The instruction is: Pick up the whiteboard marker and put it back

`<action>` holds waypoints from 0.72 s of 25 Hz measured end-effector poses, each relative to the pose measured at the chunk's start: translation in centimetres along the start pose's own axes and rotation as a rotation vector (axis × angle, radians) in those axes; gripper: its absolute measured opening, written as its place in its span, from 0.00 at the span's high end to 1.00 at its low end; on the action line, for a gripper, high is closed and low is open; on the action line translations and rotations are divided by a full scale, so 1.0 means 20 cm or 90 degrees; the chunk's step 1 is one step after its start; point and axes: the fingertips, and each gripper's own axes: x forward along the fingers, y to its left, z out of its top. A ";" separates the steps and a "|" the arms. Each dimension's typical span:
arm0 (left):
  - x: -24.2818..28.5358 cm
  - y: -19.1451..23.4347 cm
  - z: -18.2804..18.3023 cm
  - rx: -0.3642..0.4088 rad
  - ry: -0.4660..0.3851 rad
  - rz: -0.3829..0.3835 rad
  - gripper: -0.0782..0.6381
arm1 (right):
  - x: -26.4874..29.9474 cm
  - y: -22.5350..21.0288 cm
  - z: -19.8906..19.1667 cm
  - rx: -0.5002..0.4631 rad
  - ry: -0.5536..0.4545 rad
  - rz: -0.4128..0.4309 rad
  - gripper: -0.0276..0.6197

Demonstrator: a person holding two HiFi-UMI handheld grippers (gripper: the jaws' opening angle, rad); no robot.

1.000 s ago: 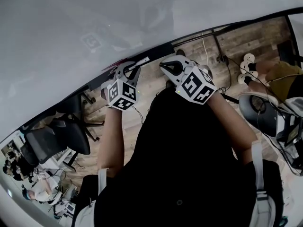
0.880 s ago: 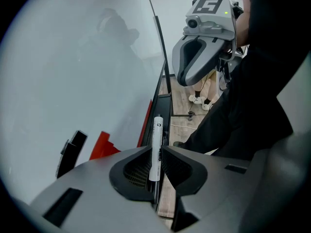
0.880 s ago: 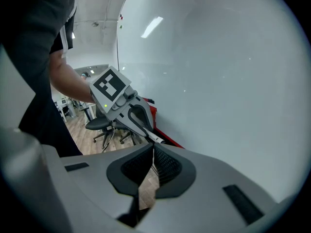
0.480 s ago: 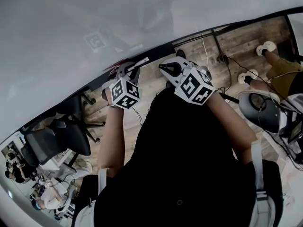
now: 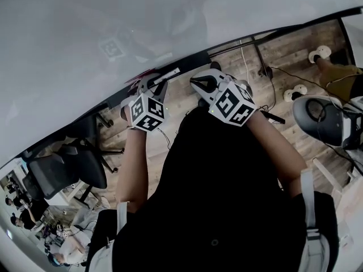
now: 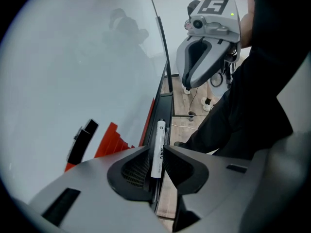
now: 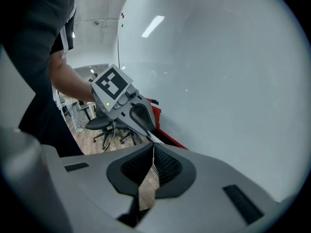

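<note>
Our left gripper is clamped on the marker. The marker lies lengthwise between the jaws, its far end poking out past them, right over the tray along the lower edge of the whiteboard. We cannot tell whether it touches the tray. Our right gripper holds nothing, jaws pressed together, just beside the left one before the whiteboard.

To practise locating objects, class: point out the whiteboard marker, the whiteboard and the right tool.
whiteboard marker (image 6: pixel 158 147), left gripper view, middle of its white barrel.
whiteboard (image 6: pixel 73 57), left gripper view, bare board surface.
right tool (image 7: pixel 153 144), right gripper view, where its shut fingertips meet.
</note>
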 end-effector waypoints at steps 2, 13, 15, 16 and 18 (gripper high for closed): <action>-0.05 0.01 0.02 -0.010 -0.021 0.006 0.76 | 0.00 0.00 0.01 -0.004 0.000 0.000 0.93; -0.61 -0.01 0.33 -0.126 -0.303 0.056 0.86 | -0.27 0.02 0.33 -0.028 -0.141 -0.007 0.93; -0.73 -0.06 0.35 -0.163 -0.383 0.043 0.87 | -0.37 0.05 0.43 -0.020 -0.214 0.010 0.93; -0.80 -0.08 0.37 -0.177 -0.428 0.039 0.87 | -0.43 0.07 0.48 -0.007 -0.251 0.023 0.93; -0.97 -0.13 0.43 -0.202 -0.519 0.041 0.87 | -0.58 0.11 0.55 0.005 -0.307 0.042 0.93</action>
